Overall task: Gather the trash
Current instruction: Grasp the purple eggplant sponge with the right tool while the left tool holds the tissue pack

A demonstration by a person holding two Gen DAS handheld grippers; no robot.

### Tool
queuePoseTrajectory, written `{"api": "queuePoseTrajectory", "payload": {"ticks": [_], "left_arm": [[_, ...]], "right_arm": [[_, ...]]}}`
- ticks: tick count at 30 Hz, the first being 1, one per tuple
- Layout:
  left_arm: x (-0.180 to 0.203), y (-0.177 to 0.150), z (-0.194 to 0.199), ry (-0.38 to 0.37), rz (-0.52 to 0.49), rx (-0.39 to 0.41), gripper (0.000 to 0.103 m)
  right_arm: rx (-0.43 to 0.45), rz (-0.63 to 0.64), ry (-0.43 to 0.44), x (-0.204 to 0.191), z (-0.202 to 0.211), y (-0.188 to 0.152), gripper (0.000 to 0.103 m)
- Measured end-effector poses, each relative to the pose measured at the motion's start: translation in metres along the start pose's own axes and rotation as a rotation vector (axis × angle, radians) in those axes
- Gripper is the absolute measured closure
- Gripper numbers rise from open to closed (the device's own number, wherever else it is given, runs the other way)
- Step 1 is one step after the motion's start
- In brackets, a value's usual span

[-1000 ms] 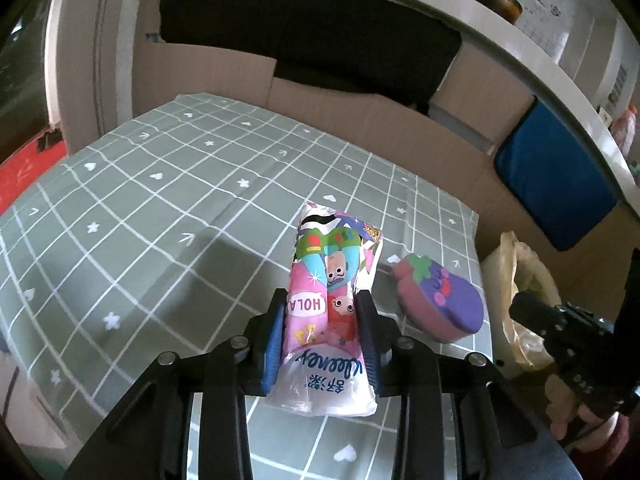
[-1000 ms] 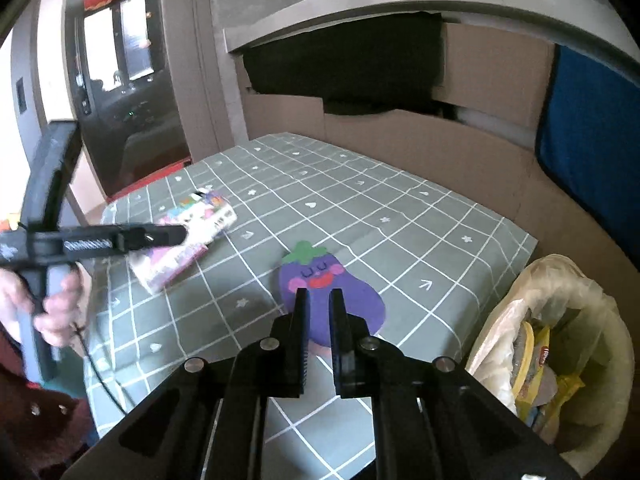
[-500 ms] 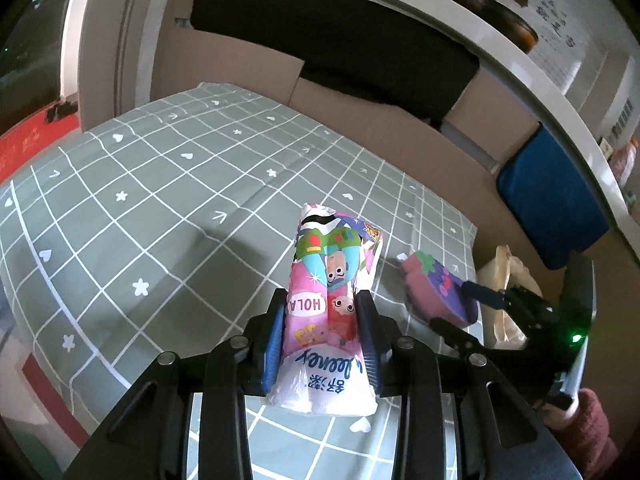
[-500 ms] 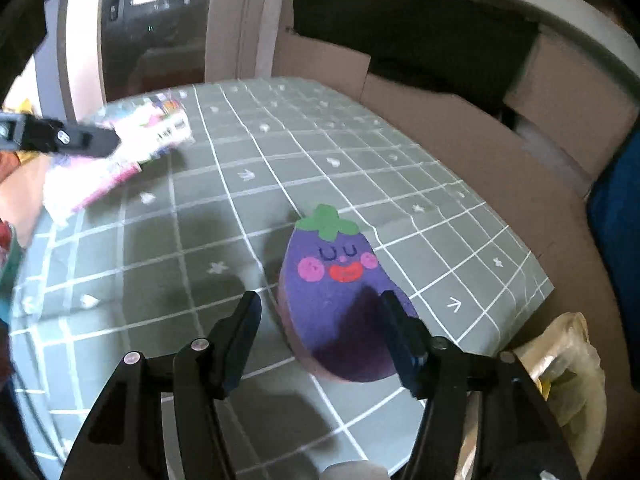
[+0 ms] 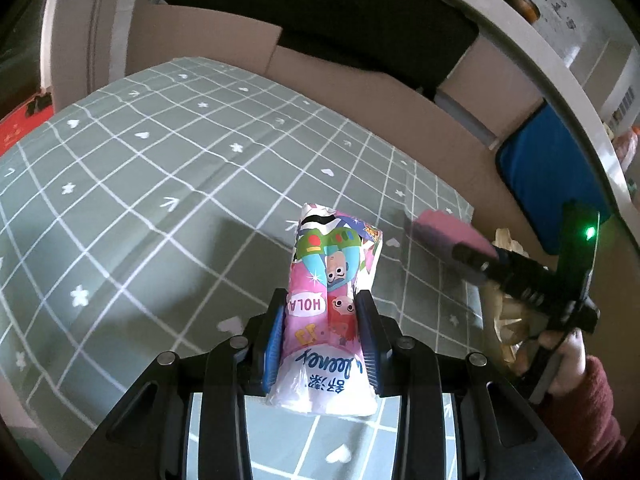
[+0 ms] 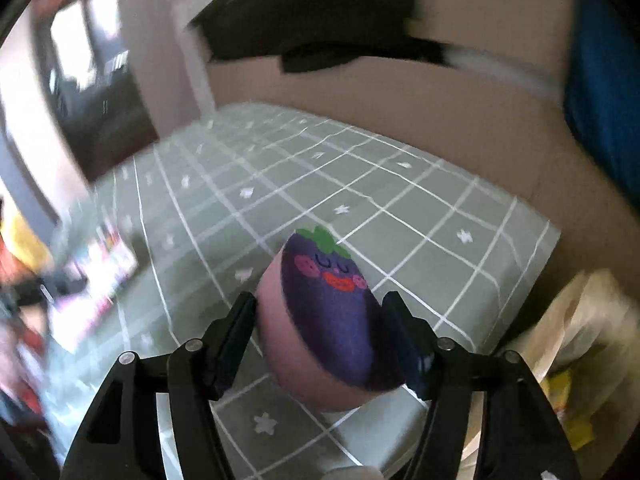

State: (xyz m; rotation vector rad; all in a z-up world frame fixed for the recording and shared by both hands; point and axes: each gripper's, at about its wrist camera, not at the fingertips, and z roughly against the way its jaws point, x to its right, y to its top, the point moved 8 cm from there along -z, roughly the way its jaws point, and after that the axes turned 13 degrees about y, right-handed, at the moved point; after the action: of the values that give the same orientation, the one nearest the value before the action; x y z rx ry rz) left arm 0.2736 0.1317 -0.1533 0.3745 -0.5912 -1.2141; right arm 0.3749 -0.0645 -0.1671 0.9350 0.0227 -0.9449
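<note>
A colourful pack of tissues (image 5: 332,248) stands up between the blue pads of my left gripper (image 5: 321,298), which is shut on it a little above the green checked tablecloth (image 5: 160,200). An eggplant-shaped purple sponge with a pink underside (image 6: 340,320) sits tilted on the cloth between the wide jaws of my right gripper (image 6: 321,304). That gripper is open around the sponge, its fingers close beside each edge. From the left wrist view the sponge (image 5: 444,228) shows at the right, with the right gripper's black fingers (image 5: 472,258) over it.
A trash bag (image 6: 580,340) with yellow wrappers inside hangs off the table's right edge. Cardboard panels and a blue cushion (image 5: 552,184) stand behind the table. A hand in a red sleeve (image 5: 568,356) holds the right gripper. The right wrist view is motion-blurred at the left.
My right gripper went from shut to wide open and moved forward over the eggplant sponge, which now sits tilted between its jaws. The left gripper still holds the tissue pack, slightly lower.
</note>
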Motion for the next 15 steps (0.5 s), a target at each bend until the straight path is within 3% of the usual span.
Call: {"api": "queuePoseTrajectory", "payload": {"ticks": [3, 5, 7, 15], "left_arm": [[0.007, 0.002, -0.007, -0.012, -0.003, -0.017, 0.068], [0.013, 0.002, -0.009, -0.015, -0.012, -0.022, 0.068], [0.018, 0.001, -0.011, -0.018, -0.024, -0.025, 0.068], [0.03, 0.001, -0.022, -0.012, -0.035, -0.048, 0.068]], "right_arm": [[0.083, -0.189, 0.073, 0.028, 0.016, 0.004, 0.043], [0.104, -0.201, 0.058, 0.038, 0.023, 0.005, 0.043], [0.104, -0.153, 0.006, 0.04, 0.029, 0.005, 0.042], [0.039, 0.089, -0.05, 0.014, 0.023, 0.005, 0.042]]}}
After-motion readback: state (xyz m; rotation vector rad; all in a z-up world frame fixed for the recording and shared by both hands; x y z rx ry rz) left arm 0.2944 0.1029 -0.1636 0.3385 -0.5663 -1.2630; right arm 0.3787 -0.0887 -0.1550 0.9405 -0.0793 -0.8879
